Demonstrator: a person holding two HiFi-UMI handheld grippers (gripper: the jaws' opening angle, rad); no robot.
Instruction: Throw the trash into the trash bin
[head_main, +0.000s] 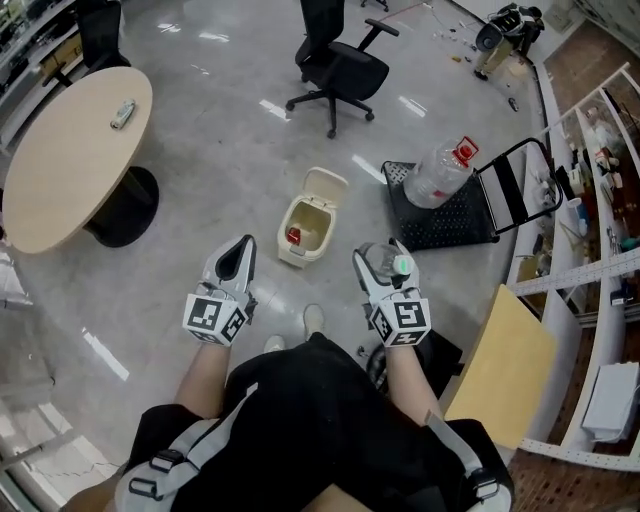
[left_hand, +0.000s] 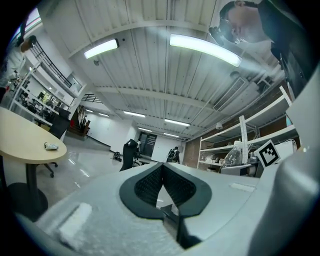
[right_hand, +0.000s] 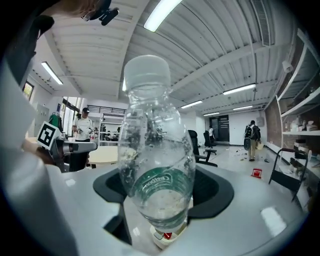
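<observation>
While I hold both tongs just short of the cream plastic trash bin (head_main: 318, 232), its hinged lid (head_main: 326, 184) stands open and something red (head_main: 294, 236) lies inside. Near right of the bin, my right gripper (head_main: 378, 262) is clenched round a clear, crinkled plastic bottle (right_hand: 157, 150) with a green label band. Near left of it, my left gripper (head_main: 242, 252) has its ribbed black jaws pressed together, nothing between them. Right of the bin a black perforated trolley (head_main: 455, 222) carries a big clear jug (head_main: 438, 172); beyond the bin stands a black office chair (head_main: 338, 66), and far left of it a round beige table (head_main: 70, 160)
</observation>
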